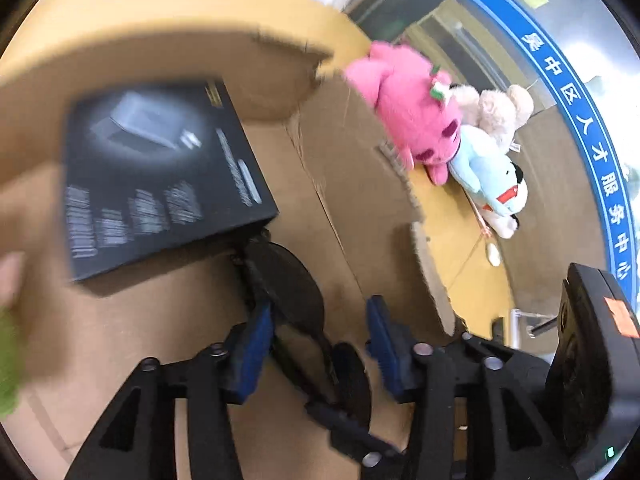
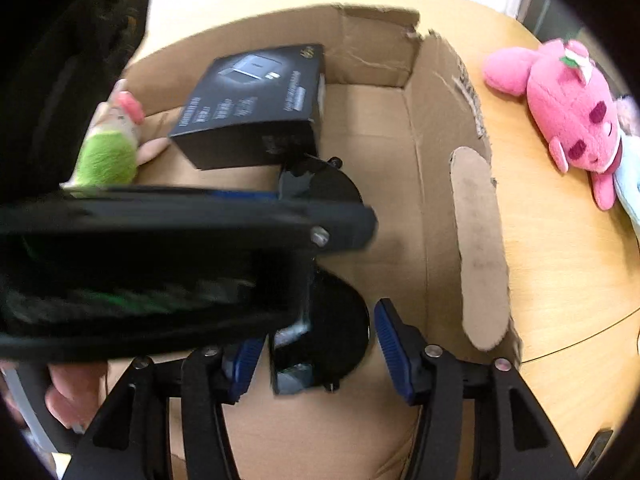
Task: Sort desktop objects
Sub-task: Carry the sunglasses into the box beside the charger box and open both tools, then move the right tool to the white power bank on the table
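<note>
An open cardboard box (image 1: 352, 152) (image 2: 440, 120) stands on a wooden table. Inside lie a black product box (image 1: 160, 168) (image 2: 256, 100) and black headphones (image 1: 292, 280) (image 2: 328, 320). My left gripper (image 1: 320, 340) is open over the headphones, its blue pads either side of the headband, nothing gripped. My right gripper (image 2: 316, 352) is open above the headphones' lower ear cup. The left gripper's body (image 2: 160, 260) crosses the right wrist view. A pink plush (image 1: 412, 112) (image 2: 572, 112), a beige bear (image 1: 500, 112) and a light-blue dog plush (image 1: 492, 176) lie on the table outside the box.
A small green and pink plush (image 2: 108, 148) sits at the box's left wall, a blurred green edge of it in the left wrist view (image 1: 8, 360). The box's torn right flap (image 2: 480, 248) hangs outward. The right gripper's body (image 1: 592, 360) is at the right.
</note>
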A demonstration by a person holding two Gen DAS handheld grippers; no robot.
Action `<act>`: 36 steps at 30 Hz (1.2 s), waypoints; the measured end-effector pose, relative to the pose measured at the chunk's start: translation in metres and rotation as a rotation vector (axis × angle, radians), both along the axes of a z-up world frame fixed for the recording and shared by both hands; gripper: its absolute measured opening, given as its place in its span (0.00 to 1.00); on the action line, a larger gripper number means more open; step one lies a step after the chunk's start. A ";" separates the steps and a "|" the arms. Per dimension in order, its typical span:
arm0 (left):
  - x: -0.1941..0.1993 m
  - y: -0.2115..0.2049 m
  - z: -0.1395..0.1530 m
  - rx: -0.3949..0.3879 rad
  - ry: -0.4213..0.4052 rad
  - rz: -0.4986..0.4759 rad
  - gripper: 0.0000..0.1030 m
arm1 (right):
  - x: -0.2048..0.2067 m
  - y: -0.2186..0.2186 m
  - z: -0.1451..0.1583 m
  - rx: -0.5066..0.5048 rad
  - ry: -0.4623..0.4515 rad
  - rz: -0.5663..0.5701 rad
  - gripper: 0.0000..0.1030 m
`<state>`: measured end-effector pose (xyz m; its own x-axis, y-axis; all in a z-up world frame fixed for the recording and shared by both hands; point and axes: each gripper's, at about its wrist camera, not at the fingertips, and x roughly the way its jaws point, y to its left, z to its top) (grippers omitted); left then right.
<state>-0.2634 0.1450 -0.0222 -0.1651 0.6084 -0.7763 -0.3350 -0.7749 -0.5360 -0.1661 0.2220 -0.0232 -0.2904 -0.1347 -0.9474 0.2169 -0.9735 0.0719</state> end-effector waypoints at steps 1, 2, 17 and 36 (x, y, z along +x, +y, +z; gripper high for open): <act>0.008 -0.007 0.013 -0.006 0.039 0.014 0.48 | 0.006 0.000 0.006 0.006 0.028 0.010 0.57; 0.017 -0.017 0.029 -0.012 0.089 0.030 0.50 | 0.013 0.001 0.014 0.018 0.067 0.026 0.59; 0.245 -0.127 0.180 -0.284 0.739 0.437 0.94 | 0.140 0.000 0.114 -0.112 0.497 0.104 0.78; 0.363 -0.182 0.101 -0.284 0.518 0.463 0.99 | 0.221 0.007 0.036 -0.188 0.323 0.251 0.78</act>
